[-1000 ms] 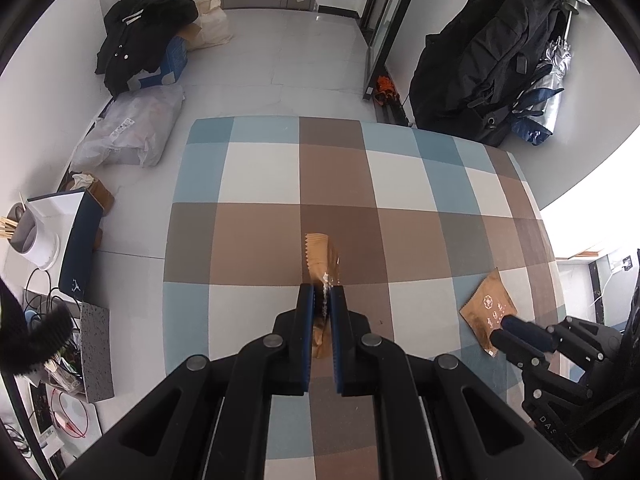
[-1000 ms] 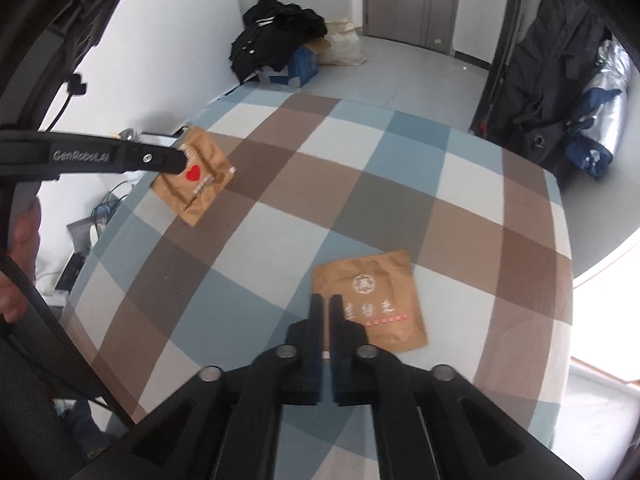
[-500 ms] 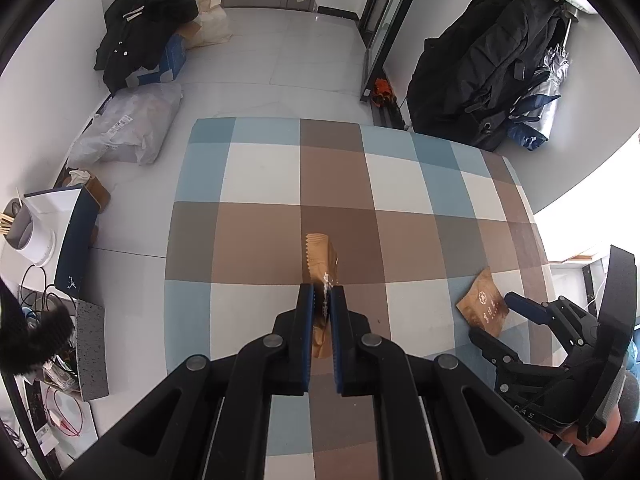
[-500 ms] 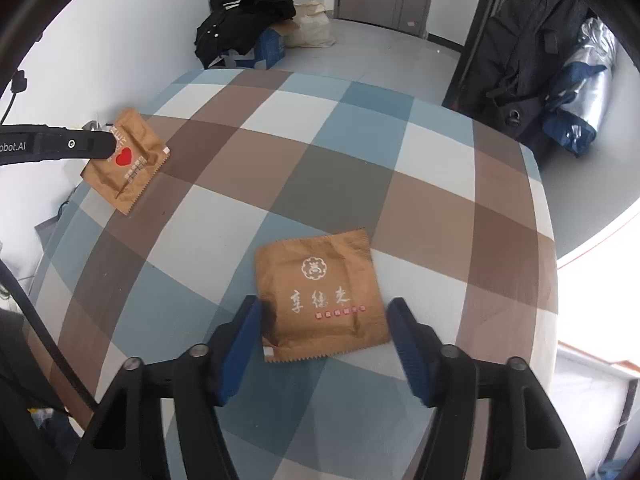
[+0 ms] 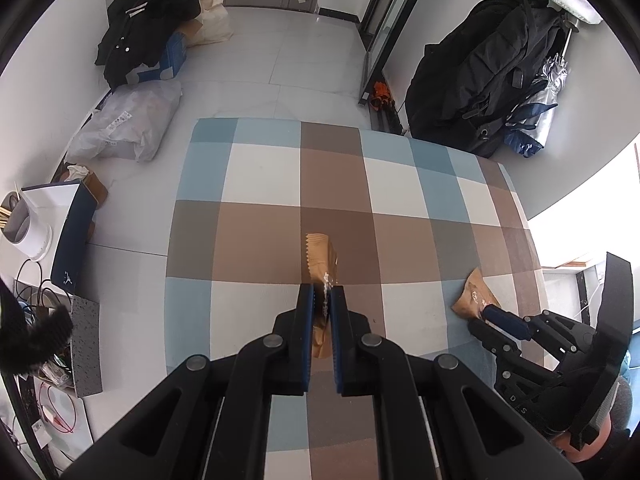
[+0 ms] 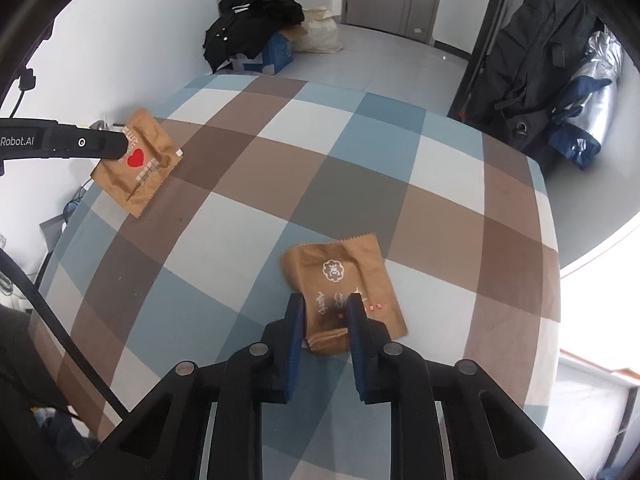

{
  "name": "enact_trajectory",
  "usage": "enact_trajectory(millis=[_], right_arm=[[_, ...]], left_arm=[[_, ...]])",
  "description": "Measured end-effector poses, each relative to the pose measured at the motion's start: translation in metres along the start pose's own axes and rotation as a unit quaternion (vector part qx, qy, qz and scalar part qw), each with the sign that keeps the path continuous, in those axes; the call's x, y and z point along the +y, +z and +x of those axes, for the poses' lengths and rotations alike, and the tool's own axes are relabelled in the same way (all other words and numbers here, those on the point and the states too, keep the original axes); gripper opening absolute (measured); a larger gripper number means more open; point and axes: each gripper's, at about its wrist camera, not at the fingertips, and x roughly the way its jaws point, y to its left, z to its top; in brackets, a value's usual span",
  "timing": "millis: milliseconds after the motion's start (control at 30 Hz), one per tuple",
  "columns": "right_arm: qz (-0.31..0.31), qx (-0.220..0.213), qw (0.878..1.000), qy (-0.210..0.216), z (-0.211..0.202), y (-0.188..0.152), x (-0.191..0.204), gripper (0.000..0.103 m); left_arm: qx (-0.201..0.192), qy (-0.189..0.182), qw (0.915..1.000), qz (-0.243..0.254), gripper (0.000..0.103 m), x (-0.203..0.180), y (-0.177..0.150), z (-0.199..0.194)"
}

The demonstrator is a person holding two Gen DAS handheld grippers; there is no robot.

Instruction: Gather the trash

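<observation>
Left tongs [image 5: 321, 300] clamped on heart-printed brown paper sachet [image 6: 136, 162]; right tongs [image 6: 325, 312], jaws just closing, pinch second brown paper sachet [image 6: 340, 276] on checked table [image 6: 360, 184]; binning remains.

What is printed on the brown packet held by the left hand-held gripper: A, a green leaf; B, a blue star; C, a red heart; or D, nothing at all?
C: in the right wrist view, the brown packet pinched by the left hand-held gripper shows a red heart.

Right gripper [image 6: 323, 308], wide open half a second ago, has just closed on the brown packet [image 6: 344, 280], buckling it.
</observation>
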Motion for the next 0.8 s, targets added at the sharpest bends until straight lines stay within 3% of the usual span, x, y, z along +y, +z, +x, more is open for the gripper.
enact_trajectory(millis=[33,300,333,433,600,633,667,800], right_arm=[[0.001,0.002,1.000,0.005,0.000,0.001,0.000,0.000],[-0.016,-0.003,1.000,-0.007,-0.010,0.000,0.008,0.001],[-0.012,-0.005,1.000,0.000,-0.011,-0.001,0.006,0.005],[-0.010,0.002,1.000,0.012,-0.012,0.000,0.001,0.045],[-0.082,0.042,0.996,-0.020,0.001,0.003,-0.002,0.054],[-0.091,0.044,0.995,-0.023,0.004,0.003,-0.004,0.061],[-0.094,0.043,0.994,-0.021,0.005,0.004,-0.008,0.071],[-0.087,0.062,0.994,0.020,0.011,0.010,-0.021,0.073]], left_arm=[[0.000,0.000,1.0000,0.000,0.004,0.000,0.000,0.000],[-0.001,-0.002,1.0000,-0.001,0.004,0.001,0.000,-0.001],[-0.001,-0.003,1.0000,-0.002,0.004,0.001,0.000,-0.001],[-0.001,-0.004,1.0000,-0.003,0.004,0.002,0.000,-0.002],[-0.003,-0.007,0.9999,-0.007,0.004,0.003,0.002,-0.005],[-0.005,-0.007,0.9999,-0.007,0.004,0.004,0.003,-0.006],[-0.006,-0.007,0.9999,-0.008,0.004,0.004,0.003,-0.006],[-0.006,-0.010,0.9998,-0.015,0.004,0.005,0.004,-0.006]])
